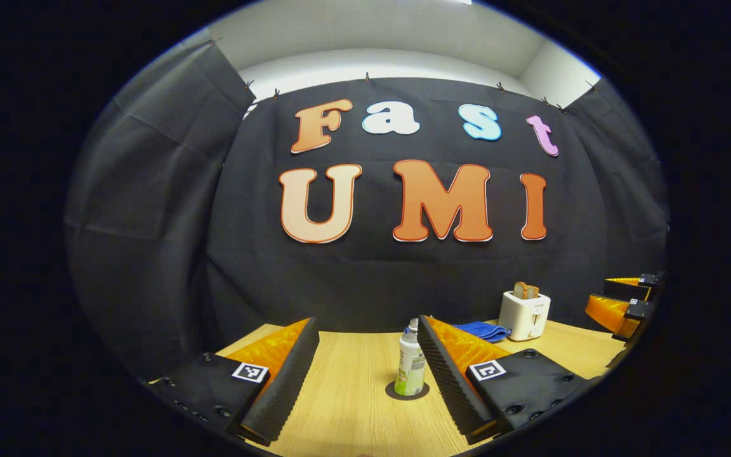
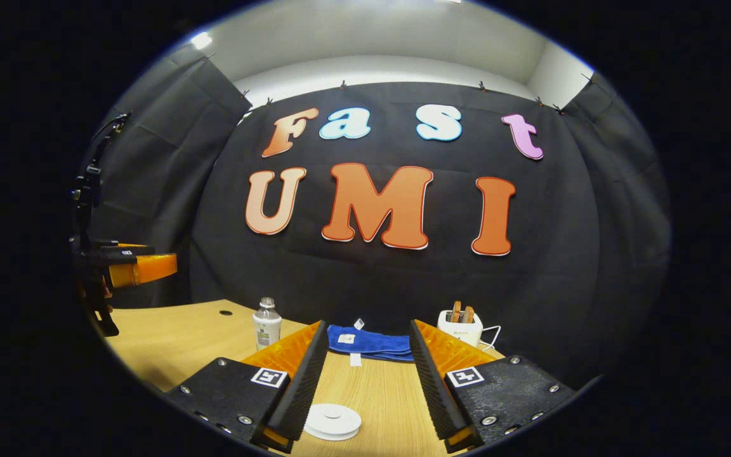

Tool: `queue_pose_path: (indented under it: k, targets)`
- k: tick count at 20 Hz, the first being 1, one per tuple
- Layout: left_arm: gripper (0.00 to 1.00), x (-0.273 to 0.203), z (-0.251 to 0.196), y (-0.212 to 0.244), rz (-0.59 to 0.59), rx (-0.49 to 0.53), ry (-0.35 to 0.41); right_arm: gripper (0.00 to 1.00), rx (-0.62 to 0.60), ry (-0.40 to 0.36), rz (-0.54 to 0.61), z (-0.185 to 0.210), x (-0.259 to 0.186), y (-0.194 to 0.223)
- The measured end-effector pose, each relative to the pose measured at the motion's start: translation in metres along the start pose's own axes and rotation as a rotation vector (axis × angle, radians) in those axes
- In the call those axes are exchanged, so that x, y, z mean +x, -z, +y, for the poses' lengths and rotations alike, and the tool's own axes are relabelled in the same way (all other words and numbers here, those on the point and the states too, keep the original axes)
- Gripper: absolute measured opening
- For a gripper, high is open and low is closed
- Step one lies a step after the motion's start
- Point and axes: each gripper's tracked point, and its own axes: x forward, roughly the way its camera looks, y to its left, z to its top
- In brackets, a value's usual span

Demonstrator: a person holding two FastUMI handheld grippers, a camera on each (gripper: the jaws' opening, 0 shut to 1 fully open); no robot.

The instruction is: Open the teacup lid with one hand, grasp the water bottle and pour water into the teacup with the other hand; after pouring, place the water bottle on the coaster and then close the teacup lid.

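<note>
The bottle (image 1: 410, 366) stands upright on its coaster (image 1: 407, 391) straight ahead of the left tool (image 1: 365, 381), while the white lid (image 2: 332, 421) lies low between the fingers of the right tool (image 2: 365, 393); both gape empty.

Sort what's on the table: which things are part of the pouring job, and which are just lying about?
Job: water bottle, the dark coaster it stands on, white teacup lid.

Lying about: toaster with bread, blue cloth.
</note>
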Motion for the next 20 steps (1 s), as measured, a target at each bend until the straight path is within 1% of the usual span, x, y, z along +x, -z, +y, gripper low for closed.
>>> queue_pose_path:
  k: [1, 2, 3, 5, 6, 7, 8, 10, 11, 12, 15, 20]
  targets:
    - [0.96, -0.002, 0.000, -0.003, -0.004, 0.016, -0.005, 0.77, 0.007, 0.003, 0.001, -0.002, -0.002, -0.001]
    - [0.99, -0.005, -0.002, -0.005, -0.006, 0.022, -0.003, 0.77, 0.008, 0.005, 0.001, -0.004, -0.004, -0.002]
    - [0.95, -0.008, -0.006, -0.007, -0.011, 0.022, 0.003, 0.77, 0.006, 0.014, 0.001, -0.009, -0.005, -0.004]
    - [0.96, -0.011, -0.007, -0.013, -0.016, 0.023, 0.008, 0.77, 0.012, 0.024, 0.003, -0.016, -0.010, -0.007]
    - [0.96, -0.013, -0.004, -0.016, -0.021, 0.030, 0.003, 0.77, 0.018, 0.020, 0.004, -0.017, -0.013, -0.009]
    - [0.99, -0.016, -0.001, -0.021, -0.026, 0.036, -0.004, 0.77, 0.024, 0.019, 0.005, -0.019, -0.017, -0.010]
    - [0.96, -0.018, 0.001, -0.025, -0.030, 0.040, -0.013, 0.77, 0.025, 0.024, 0.002, -0.023, -0.019, -0.012]
    - [0.96, -0.021, 0.008, -0.030, -0.039, 0.044, -0.034, 0.77, 0.014, 0.035, -0.002, -0.031, -0.022, -0.015]
    - [0.99, -0.023, 0.011, -0.032, -0.040, 0.045, -0.042, 0.77, 0.009, 0.039, -0.004, -0.033, -0.023, -0.016]
    - [0.99, -0.024, 0.014, -0.035, -0.043, 0.048, -0.048, 0.77, 0.010, 0.042, -0.005, -0.035, -0.023, -0.017]
    - [0.99, -0.025, 0.019, -0.038, -0.045, 0.056, -0.055, 0.77, 0.023, 0.020, 0.012, -0.029, -0.022, -0.013]
    - [0.99, -0.025, 0.029, -0.052, -0.084, 0.065, -0.075, 0.77, 0.013, 0.009, 0.003, -0.025, -0.017, -0.017]
